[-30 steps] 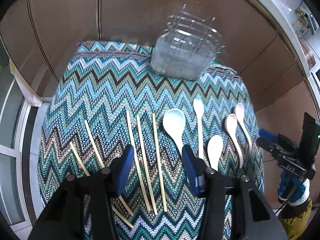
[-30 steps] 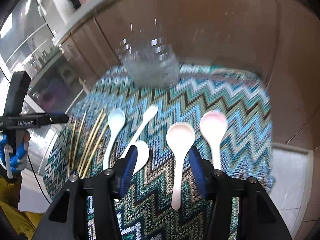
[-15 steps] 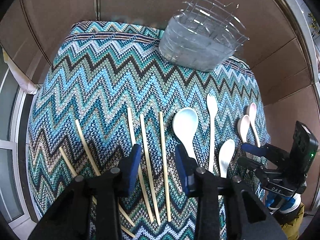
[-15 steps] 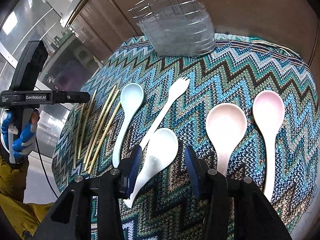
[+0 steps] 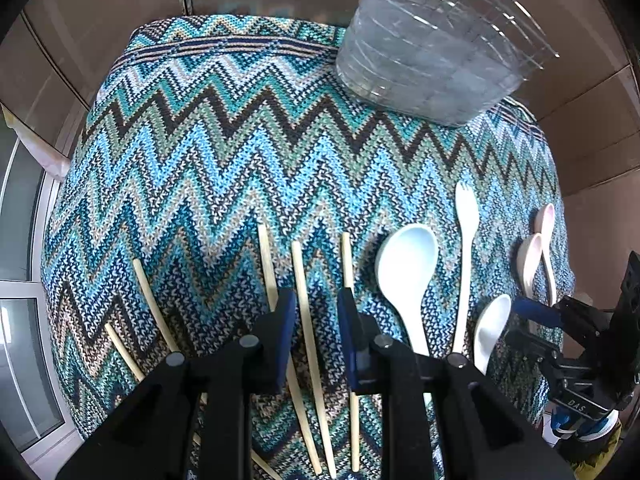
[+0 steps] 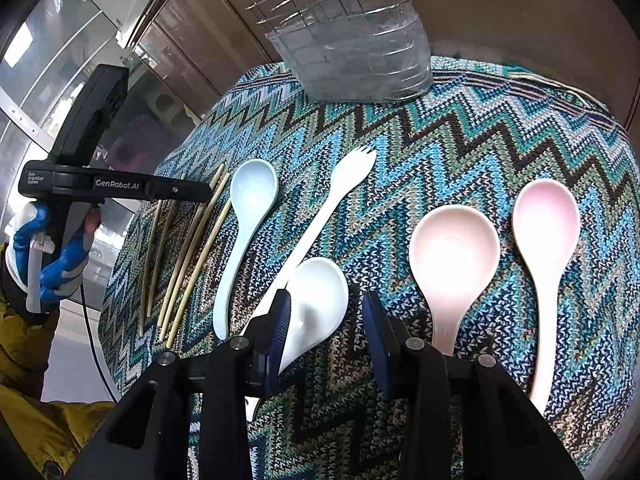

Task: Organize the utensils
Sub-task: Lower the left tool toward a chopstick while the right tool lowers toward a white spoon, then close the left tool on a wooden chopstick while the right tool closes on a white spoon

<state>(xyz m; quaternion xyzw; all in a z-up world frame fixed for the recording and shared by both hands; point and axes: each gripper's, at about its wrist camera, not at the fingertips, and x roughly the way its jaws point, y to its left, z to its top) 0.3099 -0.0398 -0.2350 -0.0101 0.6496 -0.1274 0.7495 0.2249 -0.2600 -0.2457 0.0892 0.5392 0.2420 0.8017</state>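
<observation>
Several bamboo chopsticks lie on the zigzag cloth. My left gripper is open low over them, its jaws either side of the middle chopstick, not closed on it. To the right lie a pale blue spoon, a white spork, a white spoon and two pink spoons. My right gripper is open just above the white spoon, whose bowl sits between the jaws. The pink spoons lie to its right.
A clear plastic basket with a wire rack stands at the cloth's far edge, also in the right wrist view. Brown cabinet panels surround the table. The left gripper's handle and gloved hand show at the left.
Both grippers have come down and forward toward the cloth. The left jaws have narrowed around the middle chopstick. The right gripper has shifted left from the pink spoon to the white spoon.
</observation>
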